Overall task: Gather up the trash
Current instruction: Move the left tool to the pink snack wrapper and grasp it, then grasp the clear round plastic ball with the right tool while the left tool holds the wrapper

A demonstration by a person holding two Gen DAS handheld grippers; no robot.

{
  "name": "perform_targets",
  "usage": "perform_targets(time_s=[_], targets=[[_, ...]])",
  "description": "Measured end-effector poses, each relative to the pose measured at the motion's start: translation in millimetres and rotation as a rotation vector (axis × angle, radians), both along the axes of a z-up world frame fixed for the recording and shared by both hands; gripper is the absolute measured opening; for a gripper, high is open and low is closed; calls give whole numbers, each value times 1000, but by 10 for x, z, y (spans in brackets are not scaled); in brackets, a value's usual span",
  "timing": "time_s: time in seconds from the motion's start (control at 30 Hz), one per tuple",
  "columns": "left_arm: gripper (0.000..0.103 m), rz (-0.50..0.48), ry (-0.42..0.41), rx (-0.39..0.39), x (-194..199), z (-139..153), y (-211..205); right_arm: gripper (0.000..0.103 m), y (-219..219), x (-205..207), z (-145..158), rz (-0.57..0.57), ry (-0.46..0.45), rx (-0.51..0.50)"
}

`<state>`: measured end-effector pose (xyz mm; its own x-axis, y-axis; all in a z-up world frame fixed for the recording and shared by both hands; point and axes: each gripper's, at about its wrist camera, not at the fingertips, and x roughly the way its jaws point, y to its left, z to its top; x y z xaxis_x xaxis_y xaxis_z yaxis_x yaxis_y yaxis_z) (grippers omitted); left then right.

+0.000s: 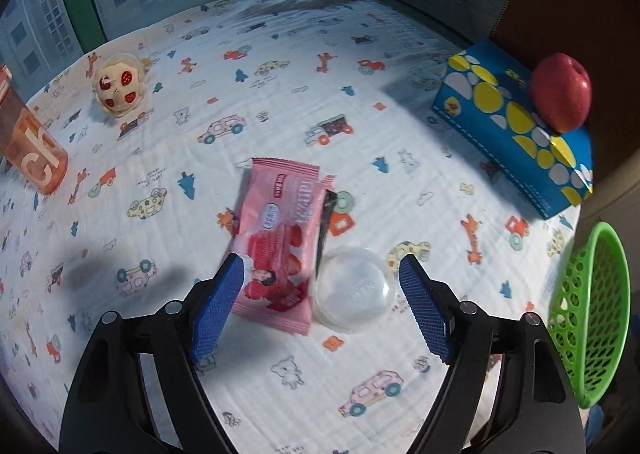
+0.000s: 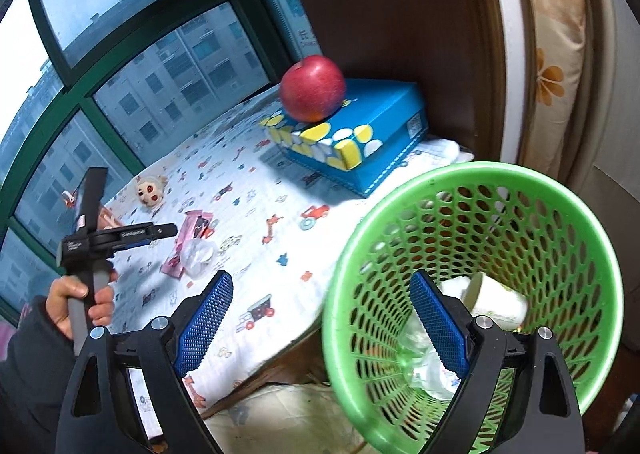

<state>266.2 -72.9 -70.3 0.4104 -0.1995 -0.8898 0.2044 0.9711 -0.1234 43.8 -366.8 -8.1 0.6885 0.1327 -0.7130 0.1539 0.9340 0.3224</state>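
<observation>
Left tongs [image 1: 320,264]: blue pads spread wide, nothing pressed between them, pointing steeply down, low centre of the left wrist frame. Right tongs [image 2: 320,286]: pads likewise wide apart, empty, lower centre. Left hand [image 2: 80,304], dark sleeve, grips its handle at lower left.

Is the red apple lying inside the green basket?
No, the red apple rests on top of the blue box, outside the green basket.

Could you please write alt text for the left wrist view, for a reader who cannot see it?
Open left tongs hover over a pink snack wrapper and a clear round plastic lid on a cartoon-print cloth. A red apple sits on a blue tissue box; a green mesh basket stands at right.
</observation>
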Motion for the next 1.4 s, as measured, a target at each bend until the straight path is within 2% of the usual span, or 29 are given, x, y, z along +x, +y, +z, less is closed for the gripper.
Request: perform_targets(time_s=[0.07, 0.13, 0.23, 0.3, 0.43, 0.6, 0.83, 1.03, 1.07, 1.17, 1.23, 1.3, 1.4], targets=[[81, 4, 14, 2, 97, -85, 46, 87, 82, 58, -28, 17, 10, 3], [86, 19, 30, 2, 173, -166, 91, 87, 153, 122, -63, 32, 21, 3], [86, 32, 52, -8, 274, -273, 148, 87, 227, 208, -112, 48, 32, 11], [87, 18, 65, -25, 321, -325, 149, 87, 275, 262, -133, 58, 41, 13], [88, -24, 75, -5, 389, -420, 81, 87, 362, 358, -186, 75, 55, 15], [88, -29, 93, 28, 457, -530, 45, 87, 450, 455, -233, 97, 67, 16], [88, -35, 107, 17, 493, -631, 78, 87, 547, 552, -286, 122, 82, 11], [76, -49, 101, 20, 506, -672, 104, 87, 605, 592, -313, 132, 89, 7], [70, -50, 95, 21, 506, -664, 108, 87, 609, 599, -319, 132, 91, 6], [59, -41, 91, -11, 517, -632, 177, 87, 627, 612, -316, 136, 92, 3], [57, -32, 84, -16, 512, -615, 219, 87, 648, 632, -319, 141, 92, 1], [49, -22, 75, -34, 491, -572, 277, 87, 679, 652, -324, 149, 93, -2], [46, -7, 56, -42, 444, -474, 366, 87, 774, 702, -327, 173, 92, -14]])
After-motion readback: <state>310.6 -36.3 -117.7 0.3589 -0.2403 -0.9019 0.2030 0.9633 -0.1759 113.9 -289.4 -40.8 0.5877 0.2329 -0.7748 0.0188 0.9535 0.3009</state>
